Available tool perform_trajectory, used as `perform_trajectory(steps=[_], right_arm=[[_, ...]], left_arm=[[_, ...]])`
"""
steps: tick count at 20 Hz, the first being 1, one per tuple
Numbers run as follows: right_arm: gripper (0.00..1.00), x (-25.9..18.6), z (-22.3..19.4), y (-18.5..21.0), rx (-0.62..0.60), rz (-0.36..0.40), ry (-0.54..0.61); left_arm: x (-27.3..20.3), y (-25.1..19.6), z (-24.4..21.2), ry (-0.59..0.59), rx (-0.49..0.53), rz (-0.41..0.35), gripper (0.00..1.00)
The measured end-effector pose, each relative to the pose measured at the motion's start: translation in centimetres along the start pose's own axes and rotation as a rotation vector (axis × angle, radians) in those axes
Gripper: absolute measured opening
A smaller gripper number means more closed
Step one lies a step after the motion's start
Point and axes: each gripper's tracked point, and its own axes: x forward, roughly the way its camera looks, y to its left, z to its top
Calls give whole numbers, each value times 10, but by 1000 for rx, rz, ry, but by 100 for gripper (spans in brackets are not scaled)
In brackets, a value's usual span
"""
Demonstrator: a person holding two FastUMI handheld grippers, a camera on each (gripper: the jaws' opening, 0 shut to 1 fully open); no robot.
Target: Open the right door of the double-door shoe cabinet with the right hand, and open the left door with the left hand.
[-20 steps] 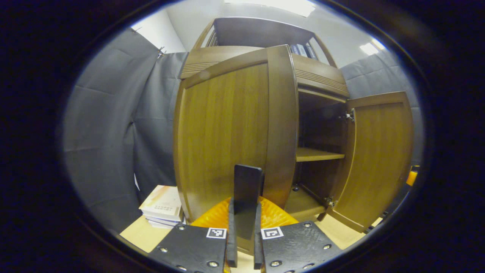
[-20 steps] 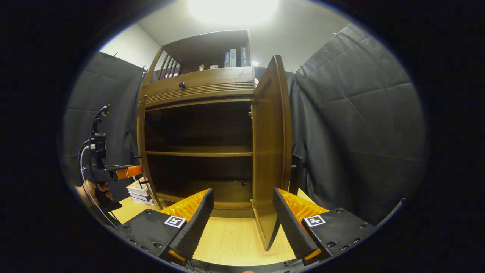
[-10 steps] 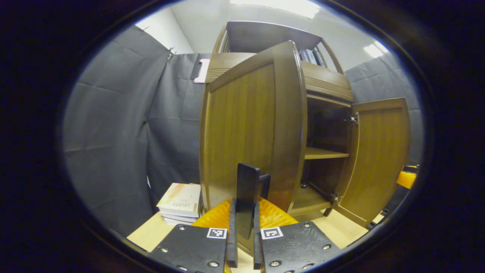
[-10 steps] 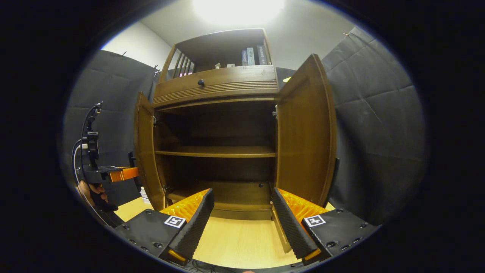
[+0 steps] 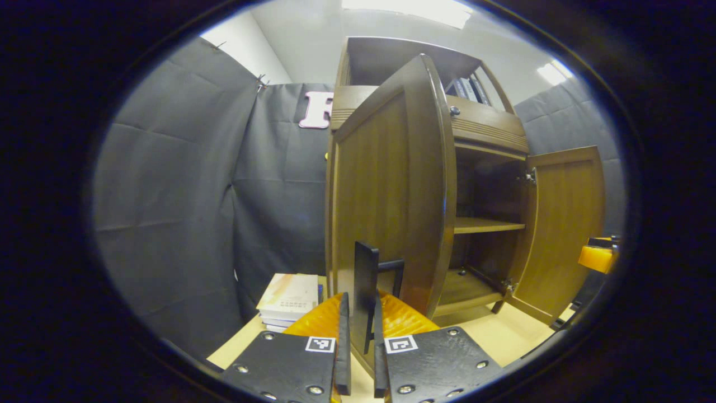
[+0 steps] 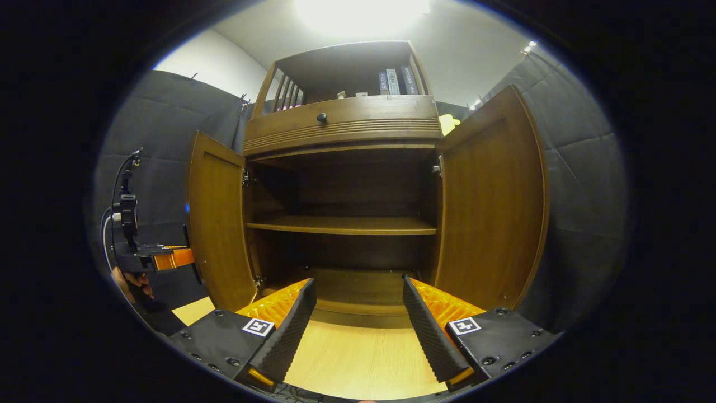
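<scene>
Gripping handle (image 5: 366,288) (left tongs (image 5: 358,358)) — doors (image 6: 492,196) swung wide.

No readable text anywhere; square black-and-white marker tags (image 5: 319,344) on the left gripper's (image 5: 358,358) finger mounts and on the right gripper's (image 6: 356,324) carry patterns, no letters; print on top book of stack (image 5: 286,292) and on book spines (image 6: 394,82) too small to read
</scene>
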Motion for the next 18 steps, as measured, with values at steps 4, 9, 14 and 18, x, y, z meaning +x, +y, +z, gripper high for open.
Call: perform_trajectory(steps=[4,9,14,18], right_arm=[[93,8,-4,21,-3,19,5],[98,21,-8,46,-12,35,9],[98,32,-14,62,-8,33,9],[98,27,-12,63,5,39,-8]], left_arm=[[2,35,5,-21,21,58,10],[-8,71,2,-24,-19,68,8],[-11,83,2,-27,-21,47,8],[-27,93,-2,-24,-21,98,8]])
